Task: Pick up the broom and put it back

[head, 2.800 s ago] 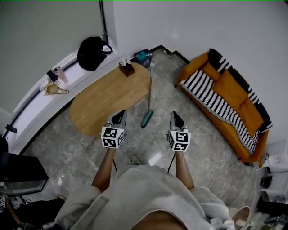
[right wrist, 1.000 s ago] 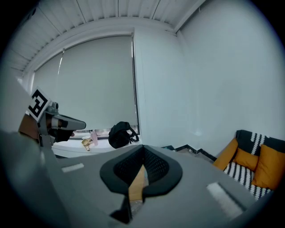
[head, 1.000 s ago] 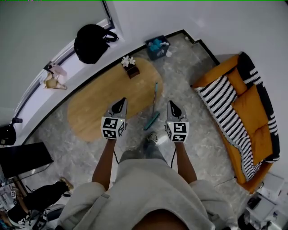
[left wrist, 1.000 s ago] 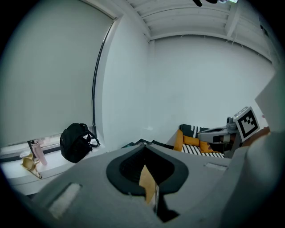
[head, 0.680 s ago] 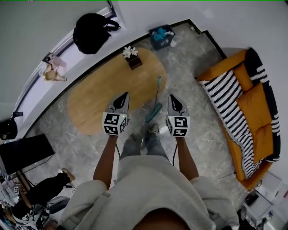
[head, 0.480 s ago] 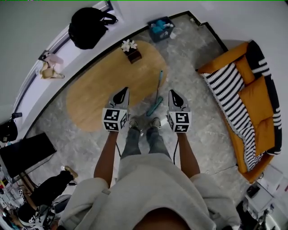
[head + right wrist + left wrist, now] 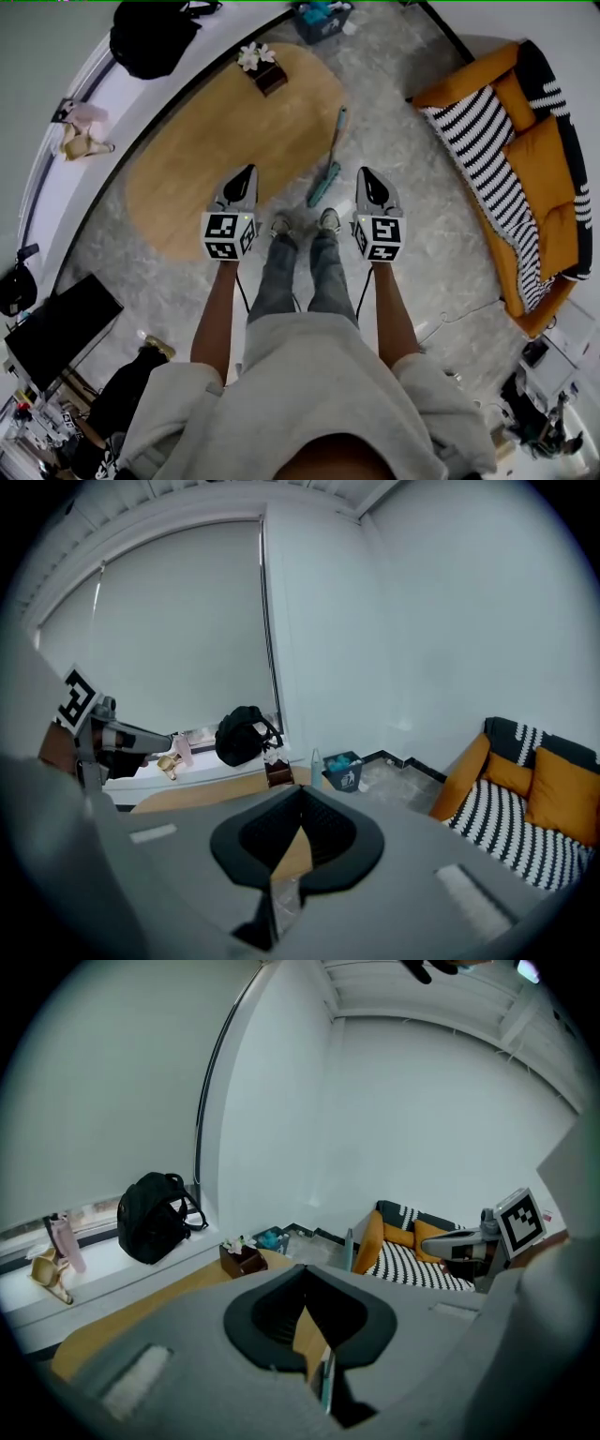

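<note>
The teal broom [image 7: 328,161] leans against the oval wooden table's edge, its head [image 7: 322,187] on the stone floor just ahead of the person's shoes. My left gripper [image 7: 244,176] hovers to the left of the broom head, over the table's near end, its jaws shut and empty. My right gripper [image 7: 367,178] hangs to the right of the broom head, also shut on nothing. In the left gripper view the handle top [image 7: 349,1247] shows beyond the shut left gripper [image 7: 305,1283]. In the right gripper view the handle [image 7: 316,762] rises past the shut right gripper [image 7: 302,803].
The oval table [image 7: 211,141] carries a small flower box [image 7: 261,69]. An orange sofa [image 7: 548,202] with a striped blanket stands at right. A black backpack [image 7: 150,36] sits on the window sill, and a blue bin [image 7: 319,13] in the far corner. A dark monitor [image 7: 58,328] stands at lower left.
The person has stepped up to the broom, so its head now lies right by the shoes. Both grippers have sunk lower on either side of it, jaws still shut.
</note>
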Demonstrator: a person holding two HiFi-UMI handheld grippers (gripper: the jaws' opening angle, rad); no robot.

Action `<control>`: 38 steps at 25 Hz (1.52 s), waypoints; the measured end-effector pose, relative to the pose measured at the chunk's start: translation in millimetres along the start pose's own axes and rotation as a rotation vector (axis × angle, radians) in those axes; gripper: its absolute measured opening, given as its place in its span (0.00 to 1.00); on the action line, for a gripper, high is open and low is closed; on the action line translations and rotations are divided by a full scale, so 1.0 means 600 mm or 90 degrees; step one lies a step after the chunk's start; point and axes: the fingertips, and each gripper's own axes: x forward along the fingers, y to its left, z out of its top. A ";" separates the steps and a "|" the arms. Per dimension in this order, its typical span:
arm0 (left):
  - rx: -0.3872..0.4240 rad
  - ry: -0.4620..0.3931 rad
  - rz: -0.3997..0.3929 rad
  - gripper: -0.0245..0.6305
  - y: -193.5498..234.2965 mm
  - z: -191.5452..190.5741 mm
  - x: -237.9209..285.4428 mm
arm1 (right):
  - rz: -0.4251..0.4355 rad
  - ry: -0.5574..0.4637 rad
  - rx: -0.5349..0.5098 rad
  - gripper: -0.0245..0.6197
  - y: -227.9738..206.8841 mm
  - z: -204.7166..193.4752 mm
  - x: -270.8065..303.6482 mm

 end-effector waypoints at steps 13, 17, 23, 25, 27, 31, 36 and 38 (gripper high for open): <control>-0.041 0.043 0.032 0.04 0.029 -0.098 0.016 | 0.037 0.043 0.045 0.17 0.017 -0.112 0.010; -0.048 0.054 0.037 0.04 0.030 -0.116 0.022 | 0.068 0.056 0.053 0.34 0.024 -0.136 0.021; -0.048 0.060 0.035 0.04 0.025 -0.123 0.032 | 0.079 0.064 0.056 0.44 0.023 -0.156 0.049; -0.048 0.061 0.033 0.04 0.020 -0.123 0.033 | 0.079 0.067 0.055 0.44 0.019 -0.159 0.066; -0.050 0.064 0.032 0.04 0.016 -0.124 0.035 | 0.075 0.067 0.056 0.44 0.012 -0.157 0.086; -0.054 0.068 0.032 0.04 0.013 -0.130 0.037 | 0.062 0.062 0.055 0.44 -0.002 -0.144 0.132; -0.060 0.071 0.037 0.04 0.016 -0.137 0.032 | 0.052 0.063 0.059 0.43 -0.017 -0.131 0.191; -0.062 0.072 0.040 0.04 0.019 -0.139 0.030 | 0.051 0.073 0.060 0.42 -0.022 -0.135 0.212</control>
